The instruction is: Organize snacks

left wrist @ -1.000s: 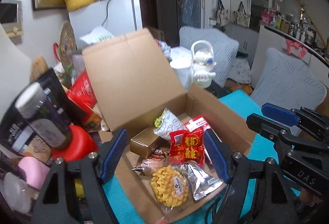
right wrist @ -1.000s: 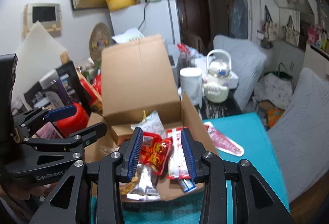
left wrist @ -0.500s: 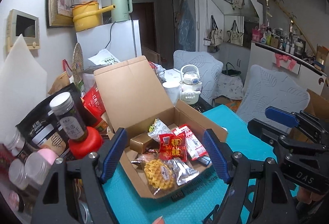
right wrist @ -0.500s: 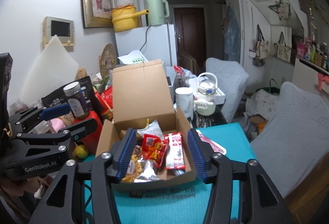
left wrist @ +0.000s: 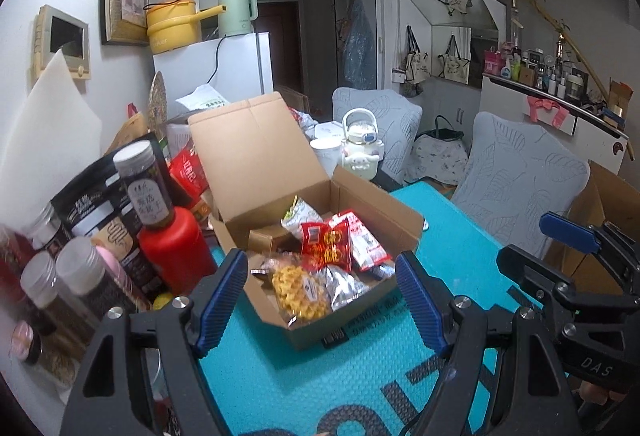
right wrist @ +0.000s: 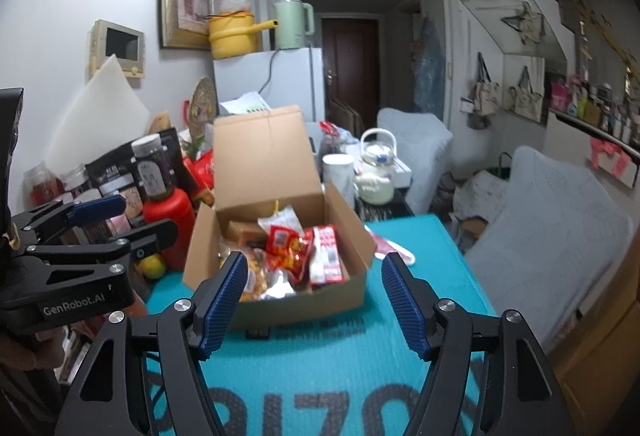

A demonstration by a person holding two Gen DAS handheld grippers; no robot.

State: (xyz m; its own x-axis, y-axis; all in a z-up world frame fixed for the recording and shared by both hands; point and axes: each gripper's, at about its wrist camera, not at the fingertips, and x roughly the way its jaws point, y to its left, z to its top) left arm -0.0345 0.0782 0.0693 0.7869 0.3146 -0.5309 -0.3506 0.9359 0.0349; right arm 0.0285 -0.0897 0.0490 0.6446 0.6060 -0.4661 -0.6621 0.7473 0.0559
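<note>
An open cardboard box [left wrist: 376, 212] [right wrist: 352, 232] sits on the teal mat, lid flap upright. Inside lie a red snack packet [left wrist: 326, 246] [right wrist: 286, 246], a red-and-white packet [left wrist: 364, 244] [right wrist: 328, 254], a bag of yellow crisps [left wrist: 298, 290], a silver foil bag [left wrist: 344, 286], a white-green bag [left wrist: 302, 216] and a small brown carton [left wrist: 266, 238]. My left gripper [left wrist: 320, 304] is open and empty, held back from the box. My right gripper [right wrist: 310, 300] is open and empty, also short of the box. A pink packet [right wrist: 394, 250] lies on the mat right of the box.
Jars, a red bottle [left wrist: 174, 250] and dark pouches crowd the mat's left side. A white mug [right wrist: 338, 174] and a white kettle [right wrist: 376, 172] stand behind the box. Grey cushioned chairs [left wrist: 520, 172] are on the right. A small yellow fruit [right wrist: 152, 266] sits by the red bottle.
Both grippers have pulled back and up from the box, which now looks smaller and farther. The right gripper's jaws have opened wider. The snacks in the box have not moved.
</note>
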